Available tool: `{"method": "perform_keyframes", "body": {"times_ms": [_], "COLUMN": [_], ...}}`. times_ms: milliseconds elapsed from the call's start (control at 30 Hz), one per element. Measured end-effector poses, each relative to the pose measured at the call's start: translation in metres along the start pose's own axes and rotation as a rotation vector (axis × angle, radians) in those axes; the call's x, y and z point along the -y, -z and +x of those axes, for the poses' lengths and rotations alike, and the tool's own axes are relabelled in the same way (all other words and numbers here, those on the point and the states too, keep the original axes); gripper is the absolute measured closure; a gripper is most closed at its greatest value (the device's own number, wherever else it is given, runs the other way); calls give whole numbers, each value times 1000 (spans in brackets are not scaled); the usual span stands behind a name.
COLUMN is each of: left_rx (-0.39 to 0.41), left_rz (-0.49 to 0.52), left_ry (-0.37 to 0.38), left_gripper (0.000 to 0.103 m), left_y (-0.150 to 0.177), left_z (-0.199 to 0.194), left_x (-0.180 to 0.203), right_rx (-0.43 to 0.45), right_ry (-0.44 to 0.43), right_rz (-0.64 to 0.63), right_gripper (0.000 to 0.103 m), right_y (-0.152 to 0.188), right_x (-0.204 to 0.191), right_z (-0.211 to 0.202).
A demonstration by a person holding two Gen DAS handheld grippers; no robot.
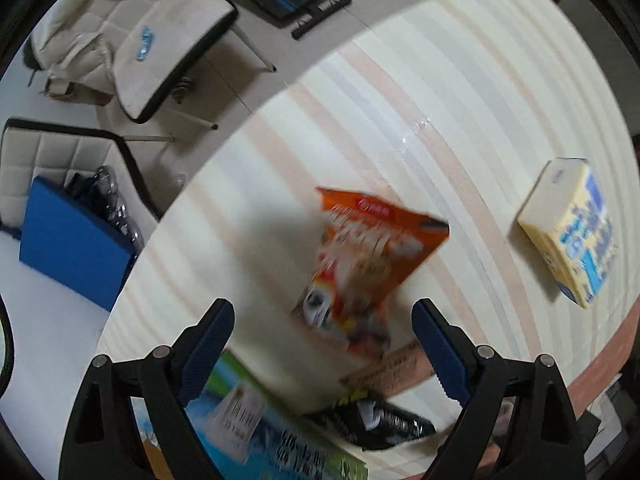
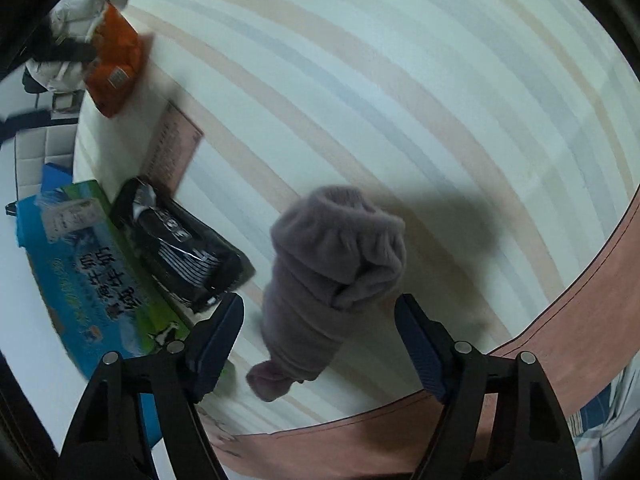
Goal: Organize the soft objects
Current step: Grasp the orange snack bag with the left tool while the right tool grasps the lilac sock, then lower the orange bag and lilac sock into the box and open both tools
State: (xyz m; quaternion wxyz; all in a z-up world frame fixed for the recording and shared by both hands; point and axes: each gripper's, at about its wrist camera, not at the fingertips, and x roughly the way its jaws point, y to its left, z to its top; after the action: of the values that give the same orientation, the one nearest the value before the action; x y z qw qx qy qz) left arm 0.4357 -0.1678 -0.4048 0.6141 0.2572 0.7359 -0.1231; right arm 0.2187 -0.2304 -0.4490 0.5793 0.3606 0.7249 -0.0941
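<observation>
An orange snack bag lies on the striped tablecloth just ahead of my open left gripper, which holds nothing. A black packet and a green-blue carton lie under that gripper. In the right wrist view a rolled grey-purple fleece cloth lies on the table between the fingers of my open right gripper, whose pads stand apart from it. The black packet, the carton and the orange bag lie to the left.
A yellow tissue pack lies at the right of the table. A pink paper card lies beside the black packet. Chairs and a blue pad stand off the table's left edge. The table's pink border runs close below.
</observation>
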Motion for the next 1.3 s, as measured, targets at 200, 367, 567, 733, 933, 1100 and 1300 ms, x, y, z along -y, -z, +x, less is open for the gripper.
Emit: {"method": "perform_keyframes", "body": {"times_ms": [200, 367, 567, 733, 933, 1100, 1300], "left_rx": [-51, -25, 4, 87, 224, 316, 409], "left_rz": [20, -1, -36, -90, -156, -250, -380], "left_ry": [1, 39, 59, 126, 204, 270, 333], "left_gripper": [37, 62, 66, 66, 66, 66, 66], "left_y": [-12, -6, 18, 51, 126, 202, 288], "left_z": [31, 21, 11, -25, -86, -121, -148], "left_x": [15, 15, 16, 3, -23, -51, -94], "right_rx": [-2, 26, 49, 85, 177, 231, 250], "right_ry": [43, 113, 125, 127, 101, 60, 5], "right_rz": [-21, -59, -91, -124, -222, -324, -487], "right_gripper": [32, 49, 60, 61, 61, 61, 61], "right_y": [0, 4, 11, 23, 51, 76, 113], "right_x": [-12, -26, -37, -31, -51, -73, -99], "right_z": [12, 16, 19, 4, -41, -80, -133]}}
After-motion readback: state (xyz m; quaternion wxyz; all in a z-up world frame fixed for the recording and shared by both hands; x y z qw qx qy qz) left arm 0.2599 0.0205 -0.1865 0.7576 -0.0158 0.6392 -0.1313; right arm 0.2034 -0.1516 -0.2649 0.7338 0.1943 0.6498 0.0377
